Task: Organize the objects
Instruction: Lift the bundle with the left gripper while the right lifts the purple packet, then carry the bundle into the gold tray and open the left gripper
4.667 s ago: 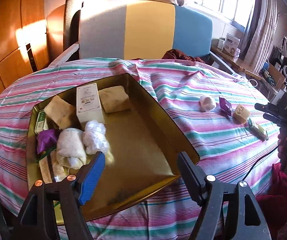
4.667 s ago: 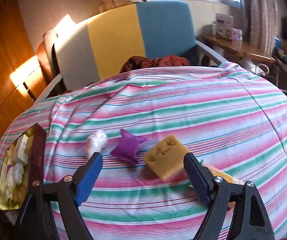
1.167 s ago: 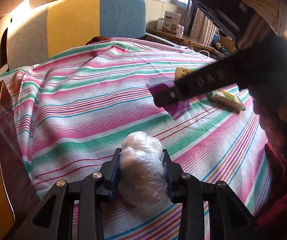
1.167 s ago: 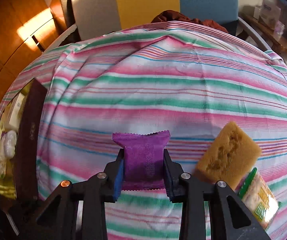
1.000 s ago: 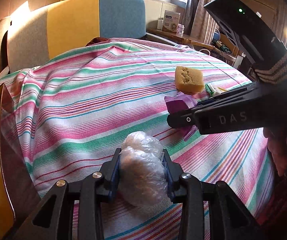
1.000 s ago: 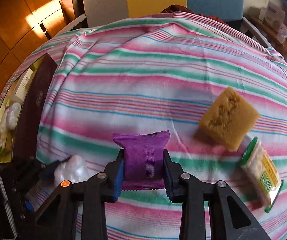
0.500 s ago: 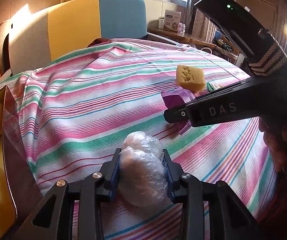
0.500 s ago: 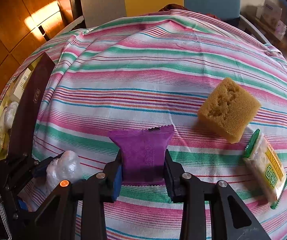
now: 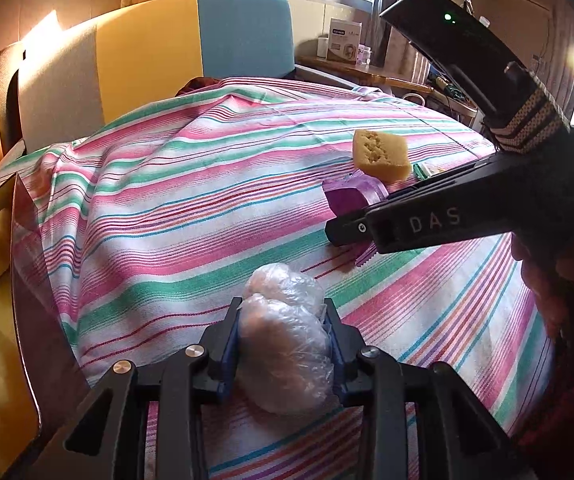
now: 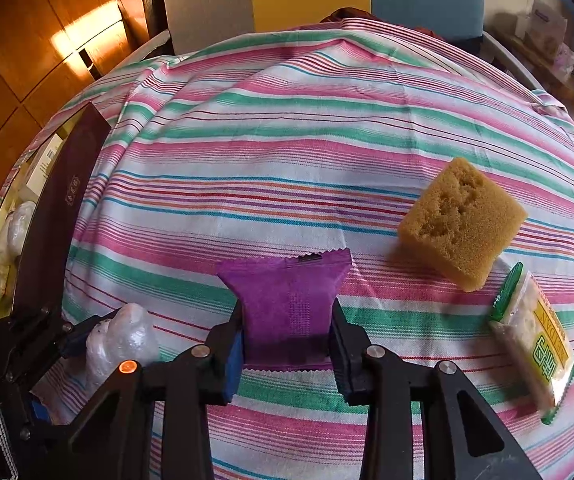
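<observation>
Purple packet is pinched by the right gripper, wrapped bundle by the closing left gripper; lift both clear, probably toward the left tray.

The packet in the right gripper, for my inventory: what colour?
Purple; the packet shows best in the right wrist view, clamped in the right gripper.

Tin box cut off at left frame edge, contents mostly out of view. Green-yellow snack pack nearly all hidden behind sponge & right gripper. Pack's print too small to read.
</observation>
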A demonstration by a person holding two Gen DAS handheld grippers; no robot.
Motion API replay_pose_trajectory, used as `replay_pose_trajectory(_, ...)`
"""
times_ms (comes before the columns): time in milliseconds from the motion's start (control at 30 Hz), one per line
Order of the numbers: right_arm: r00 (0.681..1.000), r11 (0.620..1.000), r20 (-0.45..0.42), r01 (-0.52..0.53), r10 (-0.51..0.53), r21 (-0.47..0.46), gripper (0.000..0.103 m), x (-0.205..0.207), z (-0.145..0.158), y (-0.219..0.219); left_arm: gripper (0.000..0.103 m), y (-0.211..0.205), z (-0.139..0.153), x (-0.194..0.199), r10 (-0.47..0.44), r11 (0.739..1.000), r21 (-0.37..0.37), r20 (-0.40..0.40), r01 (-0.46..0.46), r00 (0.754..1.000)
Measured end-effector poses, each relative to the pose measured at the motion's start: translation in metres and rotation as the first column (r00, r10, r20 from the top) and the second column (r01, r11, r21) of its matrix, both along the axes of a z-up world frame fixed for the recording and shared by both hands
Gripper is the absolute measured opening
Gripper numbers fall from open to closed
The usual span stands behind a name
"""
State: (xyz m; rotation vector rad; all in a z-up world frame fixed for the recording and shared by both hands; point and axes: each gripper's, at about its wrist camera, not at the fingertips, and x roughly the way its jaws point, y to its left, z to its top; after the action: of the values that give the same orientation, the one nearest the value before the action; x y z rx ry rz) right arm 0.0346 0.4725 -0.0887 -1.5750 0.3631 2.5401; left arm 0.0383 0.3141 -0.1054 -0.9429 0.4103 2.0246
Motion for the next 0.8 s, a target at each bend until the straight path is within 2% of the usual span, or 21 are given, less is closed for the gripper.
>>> replay_pose_trajectory(133, 1.000, 1.000, -0.001, -0.004, 0.004, 0.006, 0.037, -0.001, 0.000, 0.000, 0.036, -0.004, 0.008, 0.004, -0.005, 1.000, 0.003, -0.005, 0.005, 1.000)
replay_pose_trajectory(267, 1.000, 1.000, -0.004, -0.010, 0.010, 0.013, 0.037, 0.000, -0.001, -0.001, 0.036, -0.013, 0.039, 0.015, -0.026, 0.998, 0.057, -0.043, 0.029, 0.999)
replay_pose_trajectory(333, 1.000, 1.000, -0.004, -0.012, 0.012, 0.015, 0.037, 0.000, -0.001, -0.001, 0.036, -0.022, 0.055, 0.015, -0.015, 0.996, 0.089, -0.035, 0.018, 0.999)
replay_pose_trajectory(467, 1.000, 0.999, -0.004, -0.017, 0.018, 0.028, 0.037, 0.000, -0.001, -0.004, 0.036, -0.053, 0.084, 0.002, 0.074, 0.989, 0.131, -0.027, -0.070, 0.997)
replay_pose_trajectory(567, 1.000, 0.999, -0.004, -0.020, 0.020, 0.034, 0.037, -0.001, -0.001, -0.005, 0.036, -0.082, 0.096, -0.014, 0.169, 0.979, 0.126, -0.042, -0.163, 0.985)
replay_pose_trajectory(667, 1.000, 0.999, -0.005, -0.023, 0.023, 0.045, 0.037, 0.000, -0.001, -0.005, 0.036, -0.116, 0.099, -0.032, 0.276, 0.958, 0.100, -0.047, -0.270, 0.960)
replay_pose_trajectory(800, 1.000, 0.998, -0.006, -0.025, 0.026, 0.057, 0.037, 0.000, -0.001, -0.006, 0.036, -0.165, 0.095, -0.056, 0.403, 0.913, 0.084, -0.011, -0.400, 0.915)
